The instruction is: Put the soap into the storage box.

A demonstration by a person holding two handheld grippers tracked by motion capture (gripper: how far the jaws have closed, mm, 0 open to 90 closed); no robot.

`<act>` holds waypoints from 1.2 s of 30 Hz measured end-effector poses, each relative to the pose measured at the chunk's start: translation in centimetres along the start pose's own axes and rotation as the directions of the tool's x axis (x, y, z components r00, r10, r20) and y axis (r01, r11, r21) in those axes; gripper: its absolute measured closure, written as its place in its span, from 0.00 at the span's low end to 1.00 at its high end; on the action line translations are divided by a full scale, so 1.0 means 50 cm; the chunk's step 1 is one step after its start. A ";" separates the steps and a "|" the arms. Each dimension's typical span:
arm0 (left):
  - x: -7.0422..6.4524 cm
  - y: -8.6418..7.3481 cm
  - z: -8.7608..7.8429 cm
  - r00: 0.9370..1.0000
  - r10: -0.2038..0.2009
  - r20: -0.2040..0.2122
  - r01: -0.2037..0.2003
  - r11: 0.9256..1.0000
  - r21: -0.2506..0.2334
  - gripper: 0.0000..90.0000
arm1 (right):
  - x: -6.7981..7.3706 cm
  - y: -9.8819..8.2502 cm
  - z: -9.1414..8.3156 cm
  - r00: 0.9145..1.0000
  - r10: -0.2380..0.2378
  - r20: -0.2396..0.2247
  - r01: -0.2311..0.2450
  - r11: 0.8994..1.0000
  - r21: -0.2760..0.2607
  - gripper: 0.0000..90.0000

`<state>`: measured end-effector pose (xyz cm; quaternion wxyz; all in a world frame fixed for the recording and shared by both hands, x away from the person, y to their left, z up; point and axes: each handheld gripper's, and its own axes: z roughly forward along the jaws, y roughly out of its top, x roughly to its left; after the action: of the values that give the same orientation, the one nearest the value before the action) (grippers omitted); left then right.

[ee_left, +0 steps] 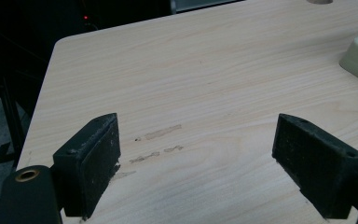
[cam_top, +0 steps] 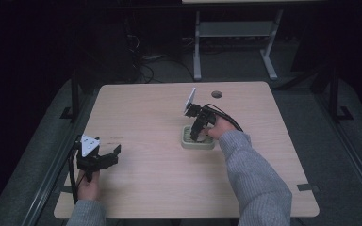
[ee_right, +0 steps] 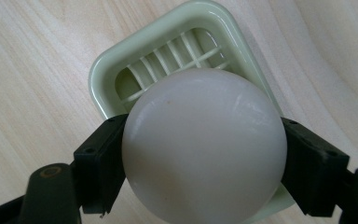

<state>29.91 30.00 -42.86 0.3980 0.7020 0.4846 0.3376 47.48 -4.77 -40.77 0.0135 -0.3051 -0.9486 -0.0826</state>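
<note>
Slippage is the main risk. In the high view the right tool (cam_top: 197, 134) dips into a pale green tray (cam_top: 186, 142) mid-surface (cam_top: 146, 113), while the left tool (cam_top: 107, 157) idles apart. Its own view shows it released over bare woodgrain. The right gripper view shows matte jaws pinching a smooth, glossy white ball (ee_right: 204, 147) above the slatted tray (ee_right: 103, 65); curved plastic could squirt free.

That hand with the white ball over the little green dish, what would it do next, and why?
Probably lower the white ball a little and open the right gripper to leave it in the green dish. The jaws are clamped on either side of the ball, which sits directly over the dish's slatted floor. Whether it already touches the dish, I cannot tell. The left gripper is open, off to the side.
</note>
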 end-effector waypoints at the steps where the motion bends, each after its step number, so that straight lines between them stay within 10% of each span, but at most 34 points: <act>1: 0.000 0.000 0.000 1.000 0.000 0.001 0.000 1.000 0.002 0.16 | 0.000 0.000 0.001 1.000 0.001 0.003 -0.001 1.000 0.000 0.25; 36: 0.002 0.000 0.000 1.000 -0.004 0.000 0.004 1.000 0.000 0.16 | -0.003 0.000 0.014 1.000 -0.012 0.008 0.012 1.000 0.017 0.25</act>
<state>29.92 30.09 -42.84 0.3987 0.7008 0.4861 0.3371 47.60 -4.74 -41.46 0.0118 -0.2998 -0.9511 -0.0732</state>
